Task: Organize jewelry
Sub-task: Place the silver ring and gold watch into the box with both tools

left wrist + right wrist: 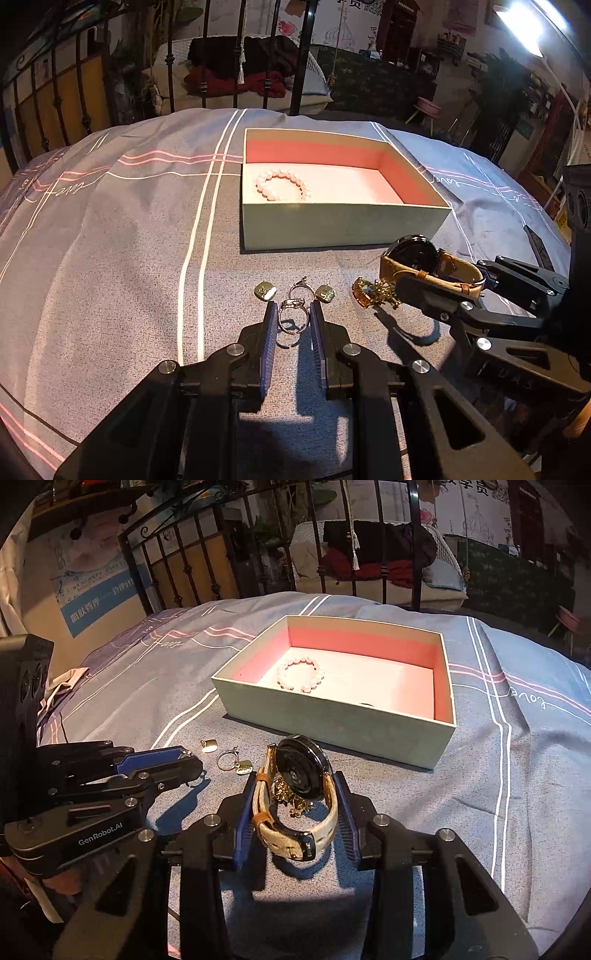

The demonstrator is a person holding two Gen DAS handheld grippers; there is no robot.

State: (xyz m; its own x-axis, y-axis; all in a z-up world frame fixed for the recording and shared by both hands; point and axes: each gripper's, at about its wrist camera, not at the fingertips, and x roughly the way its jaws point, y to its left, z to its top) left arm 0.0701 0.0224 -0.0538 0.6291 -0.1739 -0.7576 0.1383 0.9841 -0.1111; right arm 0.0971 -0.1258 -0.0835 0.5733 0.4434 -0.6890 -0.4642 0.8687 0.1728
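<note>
Because the right gripper (295,805) pinches the watch (299,771) only by its soft strap, the heavy round case may swing and slip out on the way to the box (332,723). Its fingers (243,834) press the beige strap from both sides, low in the centre of the right wrist view, and the watch looks lifted a little off the bedspread (480,775). A gold brooch (291,797) lies just under it (its thin branches could catch the strap and be dragged).

Low in the centre of the left wrist view, the left gripper (293,317) has its fingers nearly together on a thin silver ring (293,321). Such hard, smooth metal can pop out of ribbed pads, and the soft woven cloth would hide it in a fold. Two small square earrings (265,290) and another ring (300,290) lie just beyond and could be knocked.

A rigid cardboard box with pink lining, above the centre, holds a bracelet (282,184) of round pale beads.
</note>
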